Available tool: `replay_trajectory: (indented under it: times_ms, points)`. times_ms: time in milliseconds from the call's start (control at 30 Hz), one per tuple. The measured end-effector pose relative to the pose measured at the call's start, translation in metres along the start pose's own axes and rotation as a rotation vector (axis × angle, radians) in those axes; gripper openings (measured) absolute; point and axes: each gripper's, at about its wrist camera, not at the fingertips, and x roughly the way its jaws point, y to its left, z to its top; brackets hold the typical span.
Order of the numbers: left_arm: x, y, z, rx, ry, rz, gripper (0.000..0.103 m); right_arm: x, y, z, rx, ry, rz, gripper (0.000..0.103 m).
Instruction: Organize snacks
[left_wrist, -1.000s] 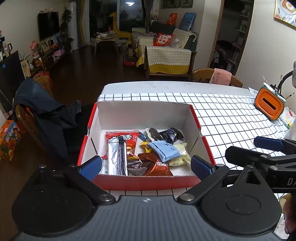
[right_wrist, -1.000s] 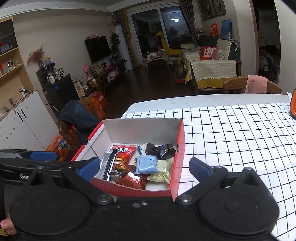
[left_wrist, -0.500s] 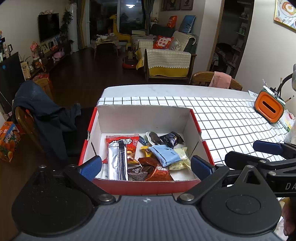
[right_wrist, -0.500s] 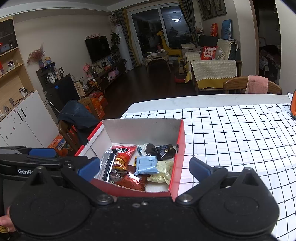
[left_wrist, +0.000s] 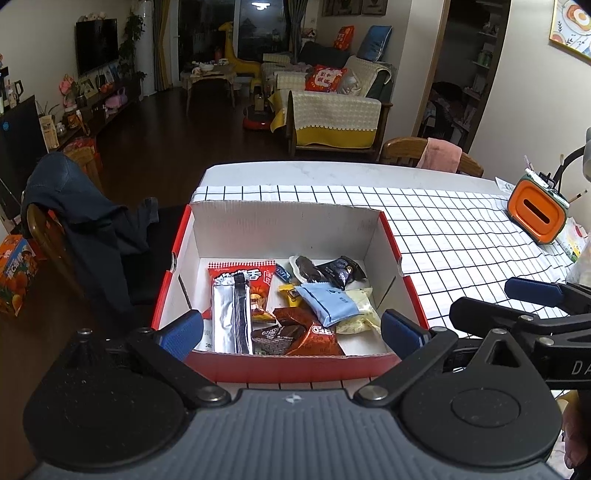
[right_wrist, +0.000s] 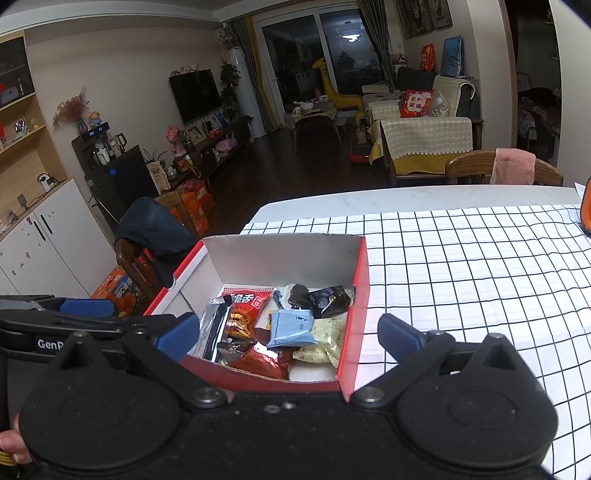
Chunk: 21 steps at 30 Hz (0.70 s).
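Little has changed over the last second: both views have only drifted slightly. The left tool (left_wrist: 291, 328) and right tool (right_wrist: 288, 336) hang apart and empty before the red box (left_wrist: 288, 365) on the table (left_wrist: 461, 236), snacks (left_wrist: 288, 302) heaped inside, apparently sorted.

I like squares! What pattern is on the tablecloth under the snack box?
White tablecloth with a thin black grid of squares, clearest in the right wrist view.

The left gripper (left_wrist: 291, 328) has blue ribbed pads (left_wrist: 181, 332) on black linkage arms with silver pivot screws and round black housings beside a grey ribbed body. The right gripper (right_wrist: 288, 336) has the same design on a black body; white lettering marks both.
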Motion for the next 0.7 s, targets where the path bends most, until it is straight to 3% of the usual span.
replay_trajectory:
  times_ms: [700]
  points:
    - [0.0061, -0.0017, -0.0006, 0.003, 0.010, -0.015, 0.103, 0.0003, 0.0000, -0.0001, -0.003, 0.005, -0.023, 0.103]
